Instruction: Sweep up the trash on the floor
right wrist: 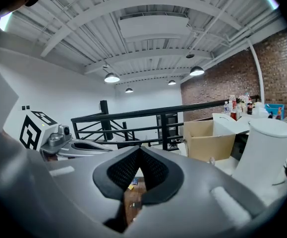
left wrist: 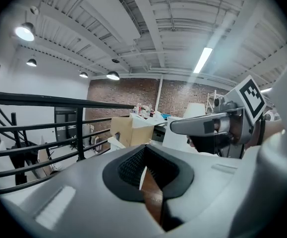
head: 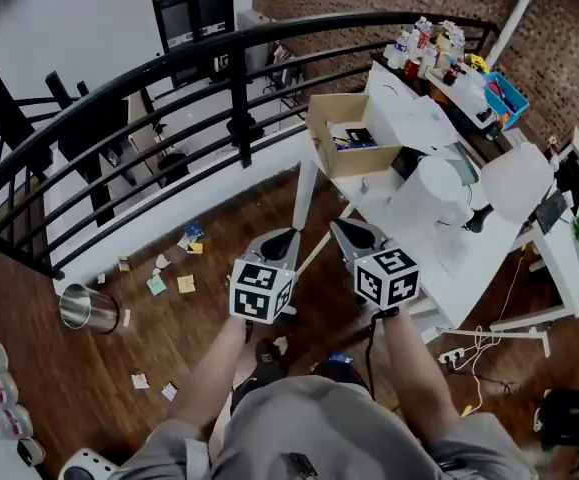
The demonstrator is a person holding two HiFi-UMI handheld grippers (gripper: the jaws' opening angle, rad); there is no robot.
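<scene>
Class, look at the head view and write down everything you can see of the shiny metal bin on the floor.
The metal bin is a small, plain cylinder of bright, reflective silver metal. It has tipped over and lies on its side on the dark wooden floor, at the left of the view, close to the foot of the black railing. One round end faces left. A white paper scrap lies just to its right; whether they touch is unclear. Nothing holds it.

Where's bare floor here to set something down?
Bare floor lies between the metal bin and the person's shoe. Paper scraps crowd the strip below the railing; cables clutter the floor beside the white table.
</scene>
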